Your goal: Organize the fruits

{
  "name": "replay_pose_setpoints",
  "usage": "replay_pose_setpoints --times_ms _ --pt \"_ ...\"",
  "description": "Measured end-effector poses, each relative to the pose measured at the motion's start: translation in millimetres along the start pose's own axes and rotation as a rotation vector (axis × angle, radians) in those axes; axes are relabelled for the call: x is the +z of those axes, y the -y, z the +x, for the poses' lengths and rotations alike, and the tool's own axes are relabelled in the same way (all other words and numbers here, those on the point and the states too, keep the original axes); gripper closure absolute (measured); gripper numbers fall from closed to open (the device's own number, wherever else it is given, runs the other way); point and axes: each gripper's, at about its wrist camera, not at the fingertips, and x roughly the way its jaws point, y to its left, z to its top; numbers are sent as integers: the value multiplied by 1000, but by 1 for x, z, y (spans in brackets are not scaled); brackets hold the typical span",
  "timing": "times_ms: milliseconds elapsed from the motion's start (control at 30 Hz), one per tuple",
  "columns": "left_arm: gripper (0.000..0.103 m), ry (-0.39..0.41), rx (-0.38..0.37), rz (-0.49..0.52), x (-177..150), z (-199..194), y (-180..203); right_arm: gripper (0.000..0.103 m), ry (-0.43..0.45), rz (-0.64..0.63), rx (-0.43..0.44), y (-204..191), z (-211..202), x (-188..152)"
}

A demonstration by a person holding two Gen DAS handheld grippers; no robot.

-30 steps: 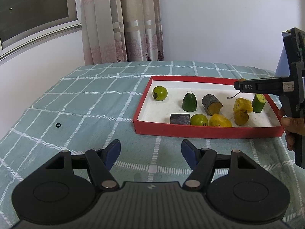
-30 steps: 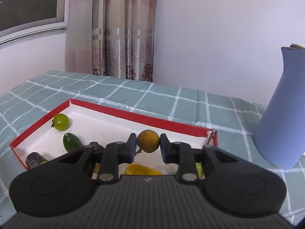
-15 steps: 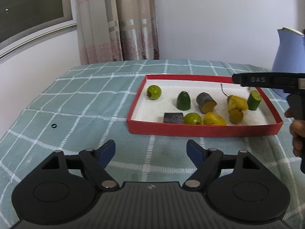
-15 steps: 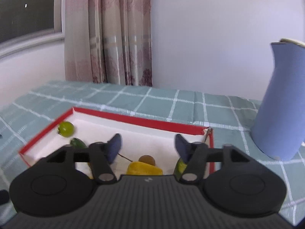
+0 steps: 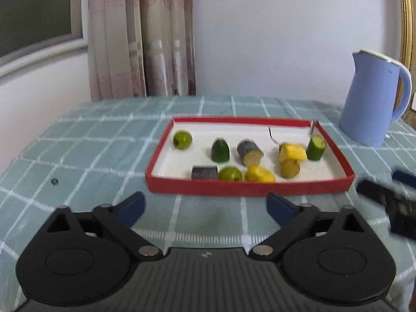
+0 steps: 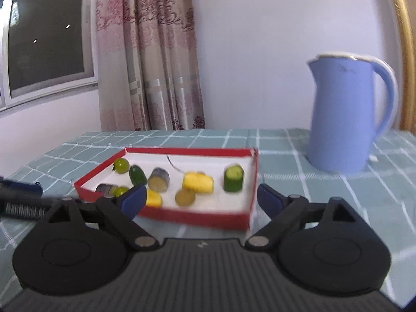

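Right claw (image 6: 201,199) opening, withdrawn from tray (image 6: 182,217)

Checked tablecloth (image 5: 109,140) – matt woven cloth; red tray (image 5: 247,188) – matt card; blue jug (image 6: 343,119) – smooth plastic; curtain (image 6: 156,59) – patterned fabric

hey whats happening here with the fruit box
A person is sorting fruit pieces with two handheld grippers. All the pieces in view lie in the red tray on the checked tablecloth. The left gripper and right gripper are opening, empty, on the near side of the tray. A blue jug stands beyond the tray's right end.
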Motion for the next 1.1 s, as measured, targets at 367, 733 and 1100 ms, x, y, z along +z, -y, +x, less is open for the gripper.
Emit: replay_pose_setpoints --times_ms 367,733,1100 --pt "0 95 5 -45 10 -7 -7 11 -35 113 27 15 -10 -40" --pt "0 54 183 -214 15 -4 -22 11 -32 109 42 12 -10 -41" --pt "0 91 115 -161 19 -9 -23 11 -40 100 38 11 -9 -42"
